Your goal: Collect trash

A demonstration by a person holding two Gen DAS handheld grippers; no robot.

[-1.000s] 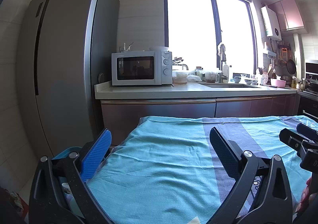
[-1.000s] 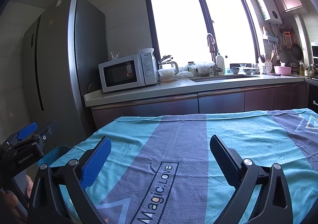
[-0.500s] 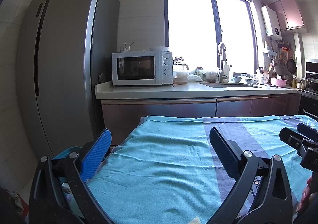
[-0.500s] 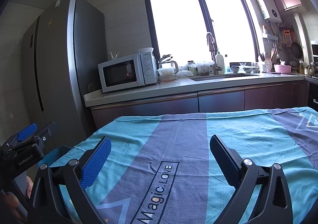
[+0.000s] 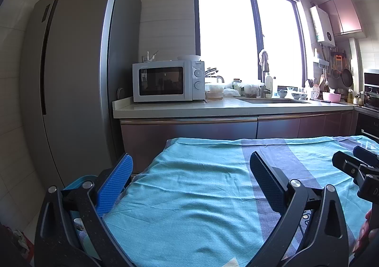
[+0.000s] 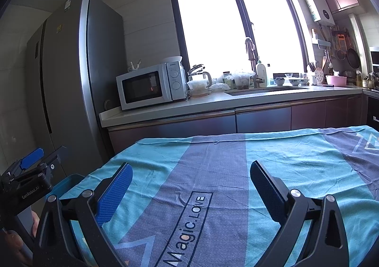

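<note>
In the left wrist view we hold the left gripper (image 5: 190, 172) above the turquoise and grey tablecloth (image 5: 194, 196), its blue-padded fingers (image 5: 116, 181) spread wide with nothing between them. Off the cloth's left edge, low beside the left finger, sits a teal bin (image 5: 74, 181), and we see small bits of what looks like trash (image 5: 79, 222) inside it, too hidden to name. At the cloth's right edge the right gripper (image 5: 355, 165) shows. Beyond the cloth's far edge runs the kitchen counter (image 5: 213, 108), carrying a white microwave (image 5: 168, 81), with a tall grey refrigerator (image 5: 78, 73) to the counter's left. In the right wrist view our right gripper (image 6: 190, 174) hangs over the cloth's printed "Magic.LOVE" panel (image 6: 187, 224), fingers (image 6: 267, 191) likewise wide apart and holding nothing. The bin's rim (image 6: 68, 179) peeks out just past the cloth's left edge, and the left gripper (image 6: 30, 167) sits farther left, above the bin.
</note>
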